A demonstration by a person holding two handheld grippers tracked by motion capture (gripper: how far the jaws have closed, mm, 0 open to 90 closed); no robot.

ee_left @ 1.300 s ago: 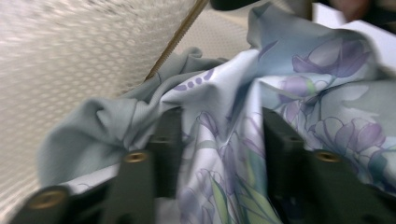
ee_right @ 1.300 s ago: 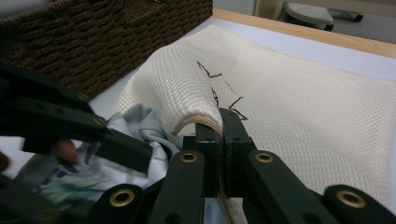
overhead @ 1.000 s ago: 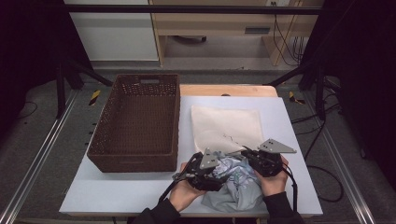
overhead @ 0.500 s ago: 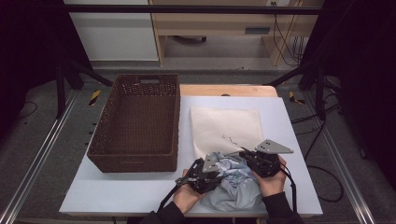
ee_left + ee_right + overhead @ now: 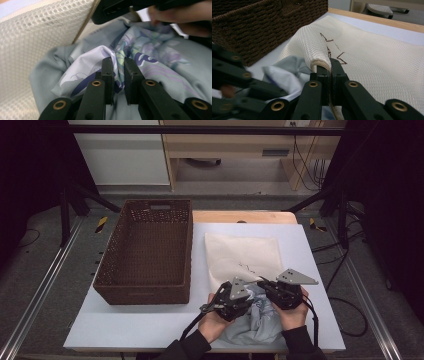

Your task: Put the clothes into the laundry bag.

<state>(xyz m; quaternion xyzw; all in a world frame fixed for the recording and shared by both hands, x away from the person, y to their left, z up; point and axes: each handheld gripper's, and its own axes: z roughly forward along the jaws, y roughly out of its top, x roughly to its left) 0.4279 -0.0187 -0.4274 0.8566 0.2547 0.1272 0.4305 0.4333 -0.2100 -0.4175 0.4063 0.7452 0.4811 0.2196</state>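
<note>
Both grippers are working at the table's near edge in the high view: the left gripper [image 5: 231, 301] and right gripper [image 5: 280, 292] are meeting over a pale blue garment [image 5: 255, 322] at the mouth of a cream mesh bag [image 5: 242, 252], beside a wicker basket [image 5: 145, 250]. Left gripper view: its jaws, having just been closing, are pinching a fold of the printed garment [image 5: 150, 62]. Right gripper view: its jaws are clamping the bag's rim [image 5: 319, 63], lifting it open. Stuffing seems underway; next, the left should be pushing the fold deeper inside.

Honestly can't read any text, label or number anywhere. Closest thing is the purple curly print on the pale blue garment [image 5: 140, 62], just beside the mesh bag [image 5: 37, 37], but it's too crumpled to make out any letters.
</note>
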